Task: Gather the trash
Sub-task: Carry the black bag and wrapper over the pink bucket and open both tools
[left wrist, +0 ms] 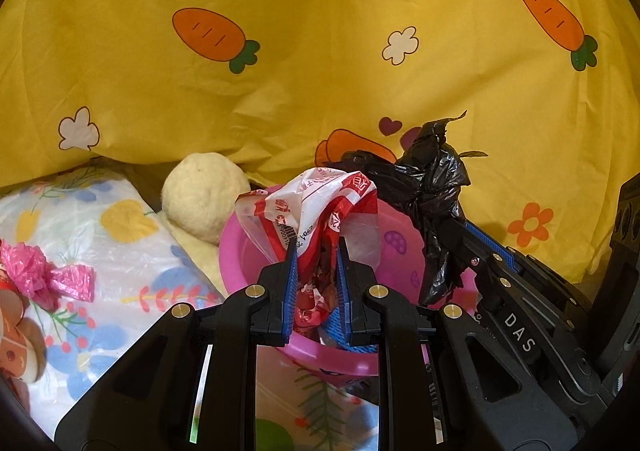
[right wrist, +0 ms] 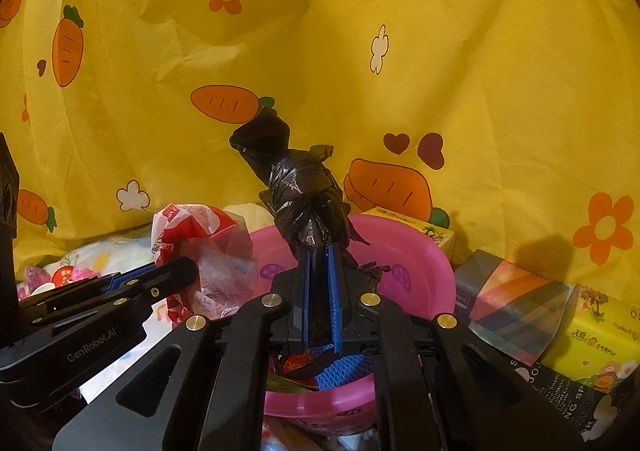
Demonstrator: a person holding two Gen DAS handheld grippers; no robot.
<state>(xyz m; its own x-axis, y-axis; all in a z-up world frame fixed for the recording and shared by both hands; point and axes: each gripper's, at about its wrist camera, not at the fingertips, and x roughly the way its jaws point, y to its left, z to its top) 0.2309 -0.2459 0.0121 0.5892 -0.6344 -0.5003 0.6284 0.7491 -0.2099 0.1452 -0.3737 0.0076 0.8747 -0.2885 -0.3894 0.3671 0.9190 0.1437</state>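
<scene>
1. At the far left of the left wrist view, a crumpled pink plastic bag [left wrist: 44,277] lies on the flowered plastic sheet [left wrist: 120,235]. It looks like trash that is not yet collected, and no gripper is near it.
2. Next to the right, a cream plush toy [left wrist: 202,197] rests against the yellow carrot cloth [left wrist: 300,71]. I judge it is not trash.
3. The left gripper [left wrist: 316,251] has its jaws closed tightly on a red and white plastic wrapper [left wrist: 320,199]. It holds the wrapper over the pink basin [left wrist: 248,251].
4. The pink basin seems to be the place for the trash. Some red and blue scraps [right wrist: 316,369] already lie at its bottom, so a part of the task appears done.
5. The right gripper [right wrist: 320,251] has its jaws narrow and clamped on a twisted black plastic bag [right wrist: 304,191], also above the basin.
6. At the far right, tissue packs and boxes [right wrist: 580,335] stand beside the basin; I cannot tell if they belong to the task.
7. What is left, in my judgement: to release both pieces into the basin, then to fetch the pink bag.
</scene>
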